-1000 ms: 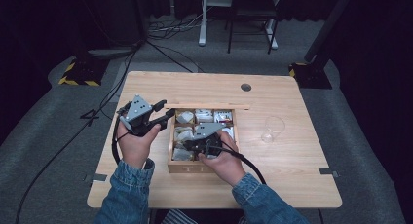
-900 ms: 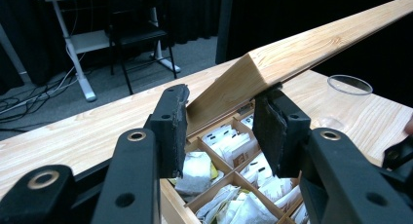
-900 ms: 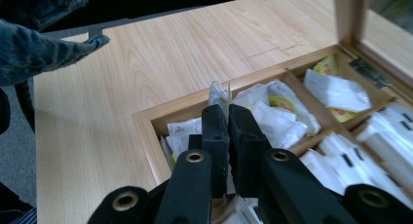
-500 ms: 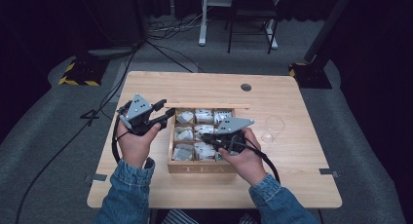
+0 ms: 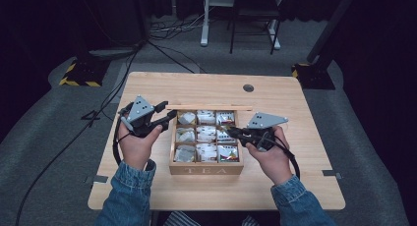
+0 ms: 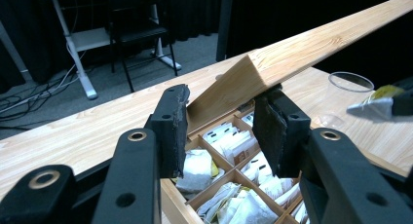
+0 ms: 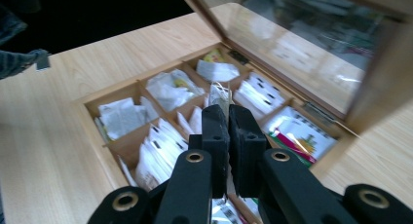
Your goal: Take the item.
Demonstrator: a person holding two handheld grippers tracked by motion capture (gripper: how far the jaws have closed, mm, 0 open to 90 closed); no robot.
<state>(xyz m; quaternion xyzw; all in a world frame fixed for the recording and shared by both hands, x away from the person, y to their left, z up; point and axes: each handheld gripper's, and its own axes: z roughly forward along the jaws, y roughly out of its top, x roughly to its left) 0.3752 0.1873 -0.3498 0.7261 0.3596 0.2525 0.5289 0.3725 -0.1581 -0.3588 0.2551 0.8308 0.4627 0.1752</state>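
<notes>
A wooden tea box (image 5: 206, 169) stands mid-table, its compartments full of tea bags. Its lid (image 5: 209, 107) is raised at the far side. My left gripper (image 5: 167, 114) is at the lid's left end. In the left gripper view the lid's corner (image 6: 229, 87) sits between the jaws, with both pads against it. My right gripper (image 5: 231, 132) hovers over the box's right column. It is shut on a pale tea bag (image 7: 219, 93) that pokes out past its tips. The left gripper view shows that tea bag (image 6: 372, 107) hanging in the air at the right.
A clear plastic cup (image 6: 350, 83) stands on the table to the right of the box. A round cable hole (image 5: 248, 87) lies near the table's far edge. Bare wood (image 5: 305, 186) surrounds the box. Cables and a chair are on the floor beyond.
My right gripper has moved to the right and a little up, from the box's front middle to its right side, still closed on the tea bag. The left gripper and lid have stayed put.
</notes>
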